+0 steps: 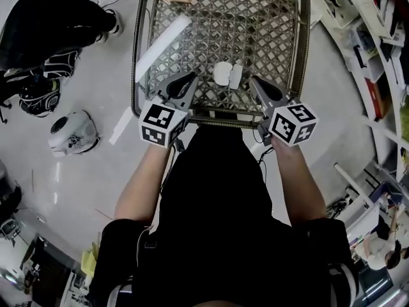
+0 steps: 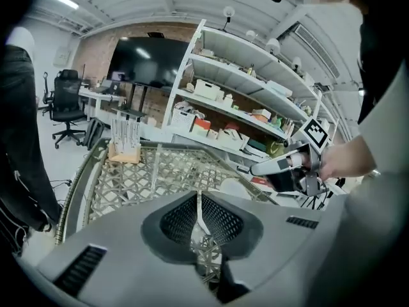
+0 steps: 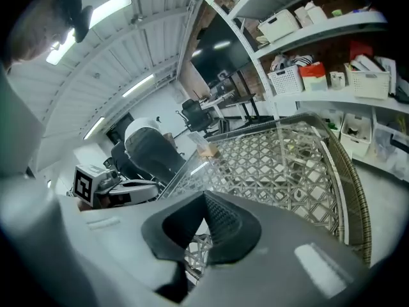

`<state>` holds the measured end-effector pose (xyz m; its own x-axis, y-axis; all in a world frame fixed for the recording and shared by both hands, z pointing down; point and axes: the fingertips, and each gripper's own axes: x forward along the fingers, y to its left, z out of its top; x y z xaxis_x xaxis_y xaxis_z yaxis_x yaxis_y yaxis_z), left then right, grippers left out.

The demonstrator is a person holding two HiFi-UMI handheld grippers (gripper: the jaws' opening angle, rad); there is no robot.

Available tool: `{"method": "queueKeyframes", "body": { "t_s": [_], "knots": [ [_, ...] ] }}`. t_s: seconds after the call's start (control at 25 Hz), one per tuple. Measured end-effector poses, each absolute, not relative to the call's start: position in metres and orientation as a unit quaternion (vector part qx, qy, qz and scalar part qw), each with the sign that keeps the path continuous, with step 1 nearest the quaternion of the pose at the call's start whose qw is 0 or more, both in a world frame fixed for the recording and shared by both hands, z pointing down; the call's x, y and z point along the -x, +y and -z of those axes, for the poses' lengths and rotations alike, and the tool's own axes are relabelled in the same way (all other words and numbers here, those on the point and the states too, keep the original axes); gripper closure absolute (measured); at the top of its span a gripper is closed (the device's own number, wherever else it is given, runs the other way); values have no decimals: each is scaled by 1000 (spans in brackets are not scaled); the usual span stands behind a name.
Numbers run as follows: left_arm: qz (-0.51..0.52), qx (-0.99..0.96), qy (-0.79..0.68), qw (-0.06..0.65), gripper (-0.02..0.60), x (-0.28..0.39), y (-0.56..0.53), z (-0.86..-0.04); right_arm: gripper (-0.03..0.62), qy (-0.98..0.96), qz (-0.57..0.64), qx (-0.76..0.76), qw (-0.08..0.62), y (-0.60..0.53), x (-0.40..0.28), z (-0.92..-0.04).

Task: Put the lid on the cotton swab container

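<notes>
White on the woven table (image 1: pixel 281 18), the lid (image 1: pixel 221 74) and cotton swab container (image 1: pixel 236 75) lie side by side, lid nearer our left gripper (image 1: pixel 190 77), container nearer our right gripper (image 1: pixel 254 82), each with jaws pressed together on nothing.

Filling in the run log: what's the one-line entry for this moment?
phase: pre-grasp | left tool: shut, empty | right tool: shut, empty | round white piece, white tube: untouched on lattice table

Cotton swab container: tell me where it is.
Head view: the container sits on the lattice table near its front edge, just right of the round white lid.
</notes>
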<state>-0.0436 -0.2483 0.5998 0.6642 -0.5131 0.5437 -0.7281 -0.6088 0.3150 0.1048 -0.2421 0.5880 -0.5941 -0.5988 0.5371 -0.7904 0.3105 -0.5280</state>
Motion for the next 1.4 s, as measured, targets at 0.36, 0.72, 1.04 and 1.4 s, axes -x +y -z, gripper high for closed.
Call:
{"method": "queueKeyframes", "body": {
  "t_s": [0.36, 0.72, 1.04, 1.4],
  "knots": [
    [-251, -860, -330, 297, 574, 20, -248, -663, 585, -792, -433, -410, 129, -241, -92, -632],
    [-266, -864, -311, 294, 574, -7, -250, -679, 585, -800, -434, -390, 137, -241, -84, -631],
    [-262, -856, -324, 305, 574, 5, -244, -681, 585, -825, -401, -349, 189, -239, -56, -631],
    [-246, -848, -358, 304, 574, 30, -241, -673, 585, -834, -338, -331, 283, -244, -45, -639]
  ]
}}
